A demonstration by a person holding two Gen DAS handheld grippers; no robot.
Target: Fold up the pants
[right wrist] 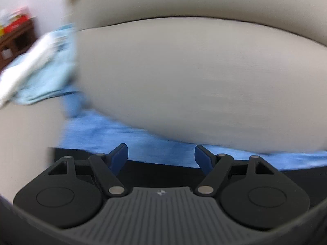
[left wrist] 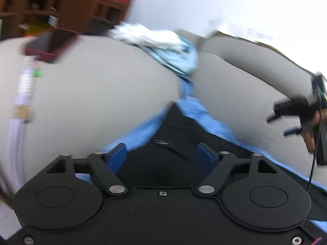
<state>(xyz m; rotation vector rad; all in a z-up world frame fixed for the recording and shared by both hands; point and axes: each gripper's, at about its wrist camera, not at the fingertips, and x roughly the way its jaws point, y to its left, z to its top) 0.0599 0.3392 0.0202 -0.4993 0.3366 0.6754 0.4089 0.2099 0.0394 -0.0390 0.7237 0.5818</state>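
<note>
Black pants (left wrist: 175,138) lie on a blue cloth (left wrist: 141,132) spread over a grey sofa seat (left wrist: 98,94). My left gripper (left wrist: 162,153) is open just above the pants, a metal button between its blue fingers. My right gripper (right wrist: 161,155) is open over the pants' edge (right wrist: 163,171), with the blue cloth (right wrist: 114,130) just beyond. The right gripper also shows at the right edge of the left wrist view (left wrist: 290,118), held by a hand. Both views are motion-blurred.
A heap of light blue and white clothes (left wrist: 163,45) lies at the back of the sofa, also in the right wrist view (right wrist: 40,65). A dark red box (left wrist: 49,45) and brown wooden shelves (left wrist: 40,4) stand to the left. A white wall is behind.
</note>
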